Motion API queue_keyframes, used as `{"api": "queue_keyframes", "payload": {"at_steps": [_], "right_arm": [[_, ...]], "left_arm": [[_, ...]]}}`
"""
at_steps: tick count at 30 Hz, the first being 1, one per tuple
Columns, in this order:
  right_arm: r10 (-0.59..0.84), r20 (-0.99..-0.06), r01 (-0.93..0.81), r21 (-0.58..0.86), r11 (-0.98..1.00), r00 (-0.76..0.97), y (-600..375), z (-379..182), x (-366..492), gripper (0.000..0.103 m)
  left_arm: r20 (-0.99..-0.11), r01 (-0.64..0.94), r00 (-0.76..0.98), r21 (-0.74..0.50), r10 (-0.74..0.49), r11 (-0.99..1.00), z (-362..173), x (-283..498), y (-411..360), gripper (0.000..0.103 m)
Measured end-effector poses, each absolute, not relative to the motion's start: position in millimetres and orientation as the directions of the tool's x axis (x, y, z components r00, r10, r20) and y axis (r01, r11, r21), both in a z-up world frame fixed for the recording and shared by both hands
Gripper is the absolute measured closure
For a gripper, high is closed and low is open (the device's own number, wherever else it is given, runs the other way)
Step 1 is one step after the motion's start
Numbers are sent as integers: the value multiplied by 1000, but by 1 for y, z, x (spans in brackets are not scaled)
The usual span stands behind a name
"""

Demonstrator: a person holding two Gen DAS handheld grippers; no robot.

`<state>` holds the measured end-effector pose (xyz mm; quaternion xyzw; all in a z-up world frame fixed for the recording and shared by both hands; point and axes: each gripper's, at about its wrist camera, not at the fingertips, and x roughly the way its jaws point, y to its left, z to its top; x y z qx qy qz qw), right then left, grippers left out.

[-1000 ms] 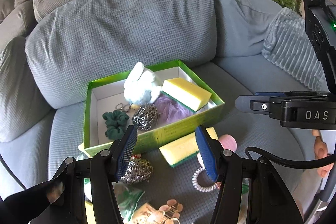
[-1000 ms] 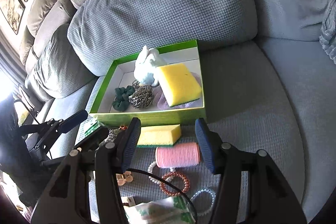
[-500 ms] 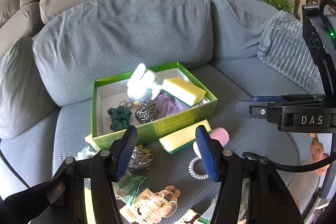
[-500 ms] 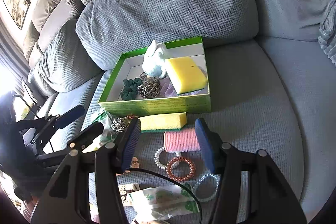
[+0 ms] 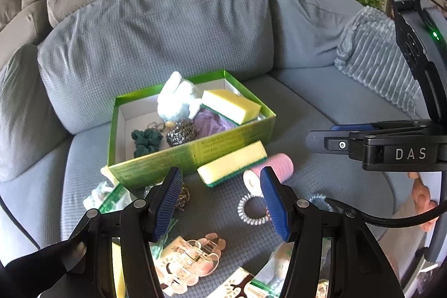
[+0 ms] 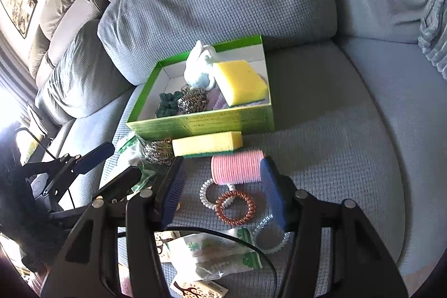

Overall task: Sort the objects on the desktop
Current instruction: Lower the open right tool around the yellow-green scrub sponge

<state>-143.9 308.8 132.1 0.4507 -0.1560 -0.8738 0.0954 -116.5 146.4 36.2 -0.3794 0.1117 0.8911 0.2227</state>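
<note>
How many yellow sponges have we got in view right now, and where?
2. One sponge lies inside the green box, at its right end atop other items. The second sponge lies on the sofa cushion against the box's front wall. More could be hidden under clutter.

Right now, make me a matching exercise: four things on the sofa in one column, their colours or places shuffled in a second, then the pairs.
Things:
1. scrunchie
2. roller
3. coil tie
4. plush

Matches:
A. pink, lying on the seat
B. dark green, in the box
C. white, at the back of the box
D. copper, on the seat near the right tool

Pairs: 1-B, 2-A, 3-D, 4-C
</note>
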Motion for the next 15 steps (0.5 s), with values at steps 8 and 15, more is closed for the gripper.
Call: {"api": "queue_keyframes", "payload": {"at_steps": [8,15], "right_arm": [[-318,-770,30,363,-931,-552,302,119,-151,49],[-326,-773,28,372,-928,-544,299,110,-162,49]], "left_arm": [[-725,-504,-598,9,341,-864,28,-119,151,44],[-734,-520,-570,-25,369,-854,18,-129,154,44]]}}
